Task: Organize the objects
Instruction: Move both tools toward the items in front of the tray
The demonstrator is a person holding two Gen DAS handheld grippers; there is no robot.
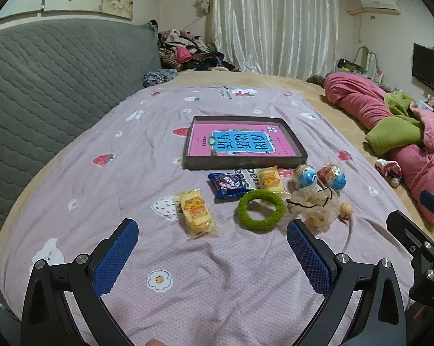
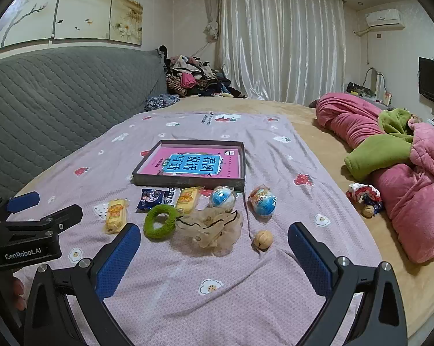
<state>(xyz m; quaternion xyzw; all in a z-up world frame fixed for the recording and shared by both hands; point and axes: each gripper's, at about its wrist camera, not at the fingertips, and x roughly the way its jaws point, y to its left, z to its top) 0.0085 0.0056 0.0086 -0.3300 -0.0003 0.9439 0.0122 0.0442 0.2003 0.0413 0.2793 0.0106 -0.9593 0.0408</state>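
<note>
Small packaged snacks [image 1: 196, 213], a fuzzy green ring [image 1: 261, 209] and toy eggs [image 1: 331, 175] lie clustered before the dark shallow tray [image 1: 244, 162]; left gripper [image 1: 212, 239] and right gripper [image 2: 214, 242] hover spread and empty, bare pink quilt [image 1: 217, 282] beneath them.

A home bedroom: wide bed [image 2: 318, 132], drawn curtains [image 2: 280, 37], television [image 2: 433, 80], heaped clothes [image 2: 194, 77].

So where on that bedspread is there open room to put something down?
Bare cloth lies between the tools and the snack row, near the flower print. The bedspread is also free left of the tray, toward the grey headboard, and beyond the tray. It is crowded in front of the tray, around the green ring and mesh bag.
</note>
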